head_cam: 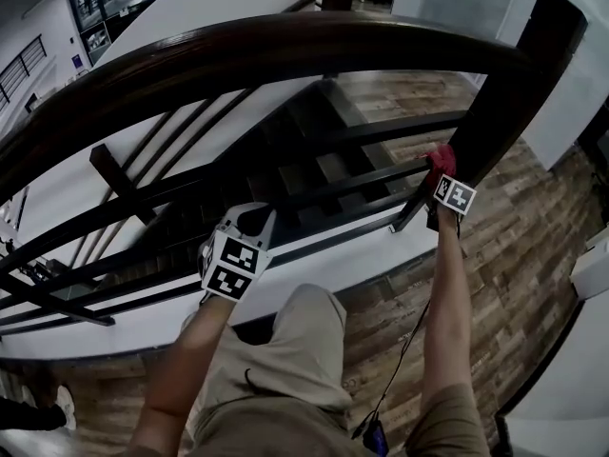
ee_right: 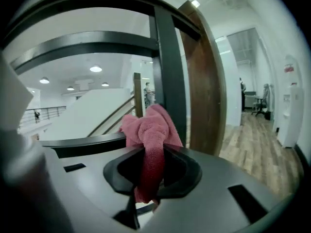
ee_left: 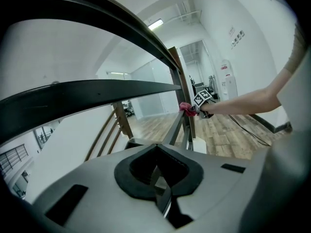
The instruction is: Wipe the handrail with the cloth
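Dark curved wooden handrail (head_cam: pixel 285 50) arcs lengthwise across the head view, from lower left to the square brown newel post (head_cam: pixel 533 74) at right. Near that post, the right gripper (head_cam: pixel 440 171) has its jaws clenched on a pink-red terry cloth (ee_right: pixel 148 130). The cloth's length runs along the jaws and it bunches beyond their tips, in front of a black upright bar (ee_right: pixel 167 67). Below the rail, the left gripper (ee_left: pixel 158 181) has its jaws pressed together, empty.
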`<act>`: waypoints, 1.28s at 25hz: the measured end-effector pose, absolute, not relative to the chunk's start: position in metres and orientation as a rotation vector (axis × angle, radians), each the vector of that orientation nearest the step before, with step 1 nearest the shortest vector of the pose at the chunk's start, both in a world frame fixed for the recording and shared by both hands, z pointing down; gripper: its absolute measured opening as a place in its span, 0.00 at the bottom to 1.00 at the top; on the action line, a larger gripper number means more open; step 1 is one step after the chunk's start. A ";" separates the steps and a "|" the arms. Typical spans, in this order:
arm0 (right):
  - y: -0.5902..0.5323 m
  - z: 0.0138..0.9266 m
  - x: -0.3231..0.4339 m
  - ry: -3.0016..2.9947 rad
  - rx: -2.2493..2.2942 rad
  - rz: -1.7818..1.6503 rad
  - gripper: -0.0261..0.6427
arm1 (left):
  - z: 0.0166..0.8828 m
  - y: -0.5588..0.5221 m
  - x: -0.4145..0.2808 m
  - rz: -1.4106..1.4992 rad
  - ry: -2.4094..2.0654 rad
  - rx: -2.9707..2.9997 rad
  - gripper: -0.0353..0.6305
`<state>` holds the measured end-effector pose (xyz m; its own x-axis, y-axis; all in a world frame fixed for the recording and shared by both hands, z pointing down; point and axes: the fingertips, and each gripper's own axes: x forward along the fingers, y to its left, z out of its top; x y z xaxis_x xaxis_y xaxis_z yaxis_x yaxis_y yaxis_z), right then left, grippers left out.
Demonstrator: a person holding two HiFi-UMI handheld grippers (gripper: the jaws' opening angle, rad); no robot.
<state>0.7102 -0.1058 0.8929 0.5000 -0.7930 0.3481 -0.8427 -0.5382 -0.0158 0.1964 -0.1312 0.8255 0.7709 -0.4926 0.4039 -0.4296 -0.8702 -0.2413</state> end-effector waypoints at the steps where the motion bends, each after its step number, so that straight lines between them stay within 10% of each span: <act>1: -0.112 0.895 0.701 -1.462 2.571 0.483 0.14 | 0.824 -0.133 0.193 -0.697 0.751 -2.827 0.08; 32: -0.149 0.904 0.191 -2.309 1.755 0.107 0.14 | 0.879 -0.142 -0.082 -0.738 1.266 -2.749 0.08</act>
<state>0.1914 -0.1491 0.9041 -0.2505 -0.9397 0.2328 -0.9572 0.2764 0.0854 -0.0816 -0.1420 0.8791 0.5572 -0.7236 0.4074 -0.7110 -0.6692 -0.2160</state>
